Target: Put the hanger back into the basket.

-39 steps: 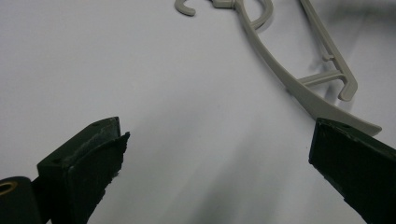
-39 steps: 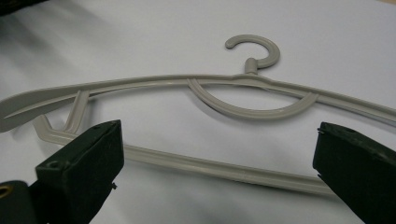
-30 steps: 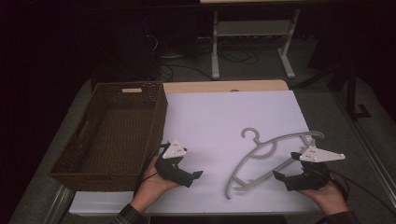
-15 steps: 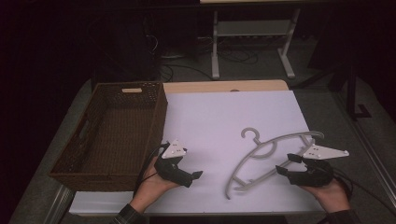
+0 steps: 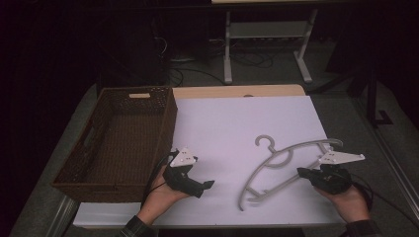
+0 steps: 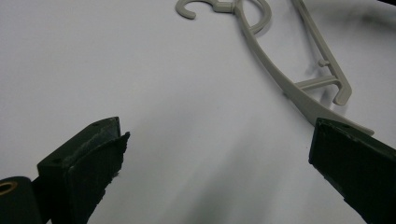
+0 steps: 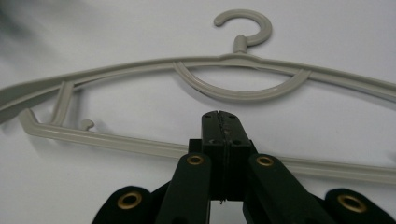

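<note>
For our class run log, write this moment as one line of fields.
left hand-held gripper: open, on mat | right hand-held gripper: just closed, on hanger lower bar | basket: left of mat

High view looks down from above; both tool views sit close, sharing the hanger (image 5: 281, 163).

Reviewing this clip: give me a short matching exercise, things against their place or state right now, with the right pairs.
Things:
1. hanger
2. basket
3. left gripper
4. right gripper

States:
A. jaws wide apart over bare white sheet
B. brown wicker, at the table's left
C. jaws pressed together at the lower bar
D. grey plastic, lying flat

Pairs: 1-D, 2-B, 3-A, 4-C
</note>
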`<state>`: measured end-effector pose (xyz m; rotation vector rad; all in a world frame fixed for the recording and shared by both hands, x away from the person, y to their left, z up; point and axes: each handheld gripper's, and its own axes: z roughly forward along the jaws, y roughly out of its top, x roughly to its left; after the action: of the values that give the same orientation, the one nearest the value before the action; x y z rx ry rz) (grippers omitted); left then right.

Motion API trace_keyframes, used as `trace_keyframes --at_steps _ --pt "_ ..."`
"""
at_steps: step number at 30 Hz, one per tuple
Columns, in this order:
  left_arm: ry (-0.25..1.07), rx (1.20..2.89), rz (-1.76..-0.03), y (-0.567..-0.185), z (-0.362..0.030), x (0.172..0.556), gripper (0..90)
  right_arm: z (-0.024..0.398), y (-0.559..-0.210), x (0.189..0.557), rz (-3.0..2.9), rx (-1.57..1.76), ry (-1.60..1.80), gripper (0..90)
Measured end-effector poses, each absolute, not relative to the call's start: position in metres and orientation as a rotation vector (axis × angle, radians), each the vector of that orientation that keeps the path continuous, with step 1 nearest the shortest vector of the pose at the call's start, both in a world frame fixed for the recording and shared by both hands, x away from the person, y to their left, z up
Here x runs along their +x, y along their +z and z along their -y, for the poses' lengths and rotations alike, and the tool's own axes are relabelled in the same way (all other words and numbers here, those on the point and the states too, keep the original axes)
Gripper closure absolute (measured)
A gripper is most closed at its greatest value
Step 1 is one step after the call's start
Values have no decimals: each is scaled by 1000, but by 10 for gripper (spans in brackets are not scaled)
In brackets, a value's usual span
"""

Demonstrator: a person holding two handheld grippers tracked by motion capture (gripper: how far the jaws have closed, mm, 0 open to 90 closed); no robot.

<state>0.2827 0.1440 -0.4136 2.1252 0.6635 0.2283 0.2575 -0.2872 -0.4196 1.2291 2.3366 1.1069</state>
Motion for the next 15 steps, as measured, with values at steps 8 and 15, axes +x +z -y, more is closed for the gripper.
trace_keyframes --at_steps 8,15 --pt "230 2124 -666 -414 -144 283 27 281 -430 265 -2395 1210 989 896" --pt "229 2125 -668 -414 -144 283 27 281 -437 269 -2414 1228 954 896"
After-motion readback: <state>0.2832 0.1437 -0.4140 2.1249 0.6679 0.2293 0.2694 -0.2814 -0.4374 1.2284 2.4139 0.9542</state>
